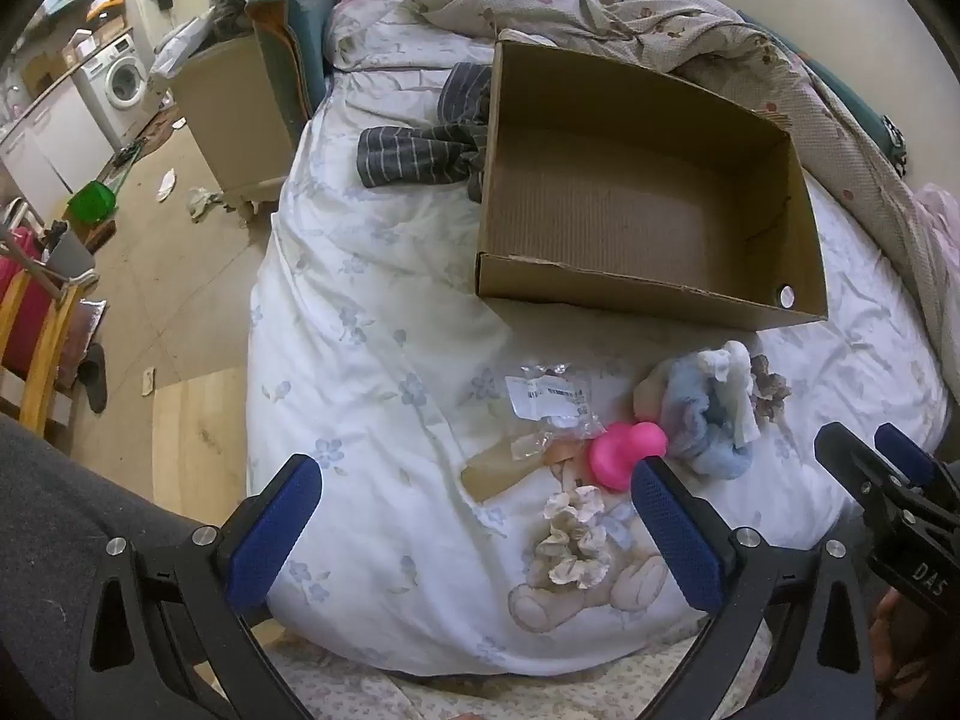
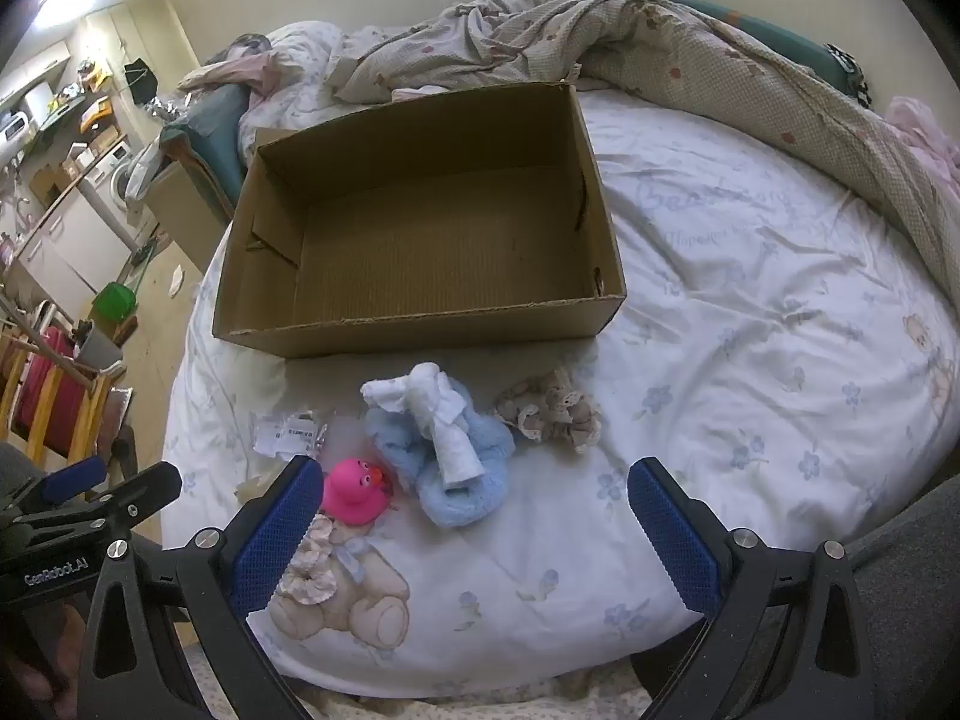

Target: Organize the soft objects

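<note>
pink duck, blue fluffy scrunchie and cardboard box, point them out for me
pink duck [image 2: 354,495], right wrist view, on its body
blue fluffy scrunchie [image 2: 474,495], right wrist view, on its lower loop
cardboard box [image 2: 420,333], right wrist view, on its near wall

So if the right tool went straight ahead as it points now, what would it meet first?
Probably the blue fluffy item with the white cloth on it, ahead of the open right tool; the cardboard box lies beyond. Depth is unclear.

From my right wrist camera, the cardboard box [image 2: 420,222] sits at 12 o'clock on the bed [image 2: 750,300]. Before it lie 3 items: duck [image 2: 354,491] at 9, towel bundle [image 2: 447,444] centre, scrunchie [image 2: 552,411] at 3.
</note>
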The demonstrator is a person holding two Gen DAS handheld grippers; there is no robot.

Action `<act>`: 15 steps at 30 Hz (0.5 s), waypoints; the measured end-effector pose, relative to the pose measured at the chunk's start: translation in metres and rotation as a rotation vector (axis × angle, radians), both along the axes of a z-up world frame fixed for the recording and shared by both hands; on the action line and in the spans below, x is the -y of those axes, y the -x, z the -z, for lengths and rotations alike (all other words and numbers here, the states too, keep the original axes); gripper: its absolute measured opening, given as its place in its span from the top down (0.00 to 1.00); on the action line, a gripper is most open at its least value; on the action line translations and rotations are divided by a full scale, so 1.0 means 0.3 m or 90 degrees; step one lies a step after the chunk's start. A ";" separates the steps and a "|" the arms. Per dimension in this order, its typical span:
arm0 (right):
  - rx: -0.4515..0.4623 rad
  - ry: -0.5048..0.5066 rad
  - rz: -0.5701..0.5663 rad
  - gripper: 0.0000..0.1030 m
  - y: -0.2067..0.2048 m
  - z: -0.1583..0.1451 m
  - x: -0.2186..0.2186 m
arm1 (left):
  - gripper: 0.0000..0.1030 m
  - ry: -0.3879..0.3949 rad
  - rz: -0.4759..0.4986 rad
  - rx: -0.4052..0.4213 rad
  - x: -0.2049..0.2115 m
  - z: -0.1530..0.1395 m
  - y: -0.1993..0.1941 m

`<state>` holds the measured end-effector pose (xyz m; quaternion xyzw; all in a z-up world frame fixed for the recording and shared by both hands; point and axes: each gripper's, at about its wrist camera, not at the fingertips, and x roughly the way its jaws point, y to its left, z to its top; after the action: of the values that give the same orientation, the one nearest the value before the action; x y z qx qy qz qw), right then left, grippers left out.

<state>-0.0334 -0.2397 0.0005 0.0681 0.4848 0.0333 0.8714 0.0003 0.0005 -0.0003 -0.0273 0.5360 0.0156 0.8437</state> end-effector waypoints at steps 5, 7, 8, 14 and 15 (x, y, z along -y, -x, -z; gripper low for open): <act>-0.001 -0.001 0.000 0.00 -0.002 0.004 0.001 | 0.00 0.002 0.001 0.002 -0.005 0.005 -0.002; -0.001 0.000 0.001 0.00 -0.001 0.004 0.000 | 0.00 0.001 0.001 0.002 -0.007 0.010 0.002; -0.001 0.000 0.001 0.00 -0.001 0.004 0.000 | 0.00 0.002 0.000 0.002 -0.007 0.010 0.003; -0.001 0.000 0.000 0.00 -0.002 0.004 0.000 | 0.00 0.001 0.001 0.002 -0.007 0.011 0.003; -0.001 -0.001 0.001 0.00 -0.002 0.002 -0.001 | 0.00 0.002 0.000 0.002 -0.007 0.010 0.003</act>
<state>-0.0329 -0.2394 -0.0002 0.0690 0.4851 0.0329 0.8711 -0.0007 0.0025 -0.0034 -0.0283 0.5349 0.0147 0.8443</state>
